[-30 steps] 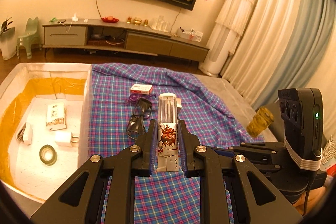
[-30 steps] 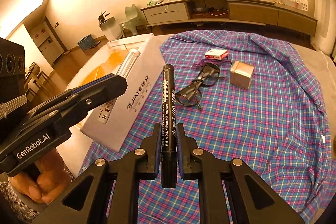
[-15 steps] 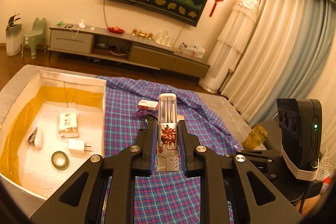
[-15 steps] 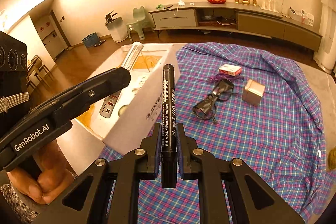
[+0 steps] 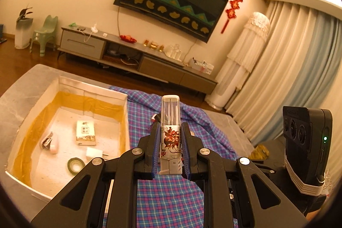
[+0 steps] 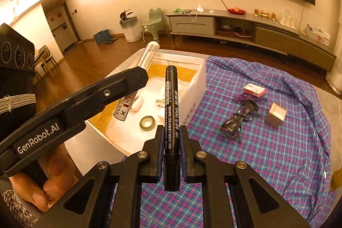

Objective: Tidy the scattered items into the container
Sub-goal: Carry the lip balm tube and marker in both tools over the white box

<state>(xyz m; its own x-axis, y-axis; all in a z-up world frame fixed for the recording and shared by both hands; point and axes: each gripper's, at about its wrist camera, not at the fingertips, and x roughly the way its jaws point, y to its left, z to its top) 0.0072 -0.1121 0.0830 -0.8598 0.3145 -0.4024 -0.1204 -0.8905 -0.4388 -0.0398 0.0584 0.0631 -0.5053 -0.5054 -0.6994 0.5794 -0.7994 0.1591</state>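
Left gripper (image 5: 170, 153) clamped on clear-topped tube with red-printed label (image 5: 170, 134), held just right of white open box with yellow-lined walls (image 5: 126, 112). Right gripper (image 6: 171, 155) pinching black marker pen (image 6: 170, 112) above box's right wall. Box floor centre bare; plaid cloth (image 6: 267, 164) mostly free.

Warm-lit rm: wall TV (image 5: 171, 5), low cabinet (image 5: 136, 59), curtains (image 5: 288, 69)
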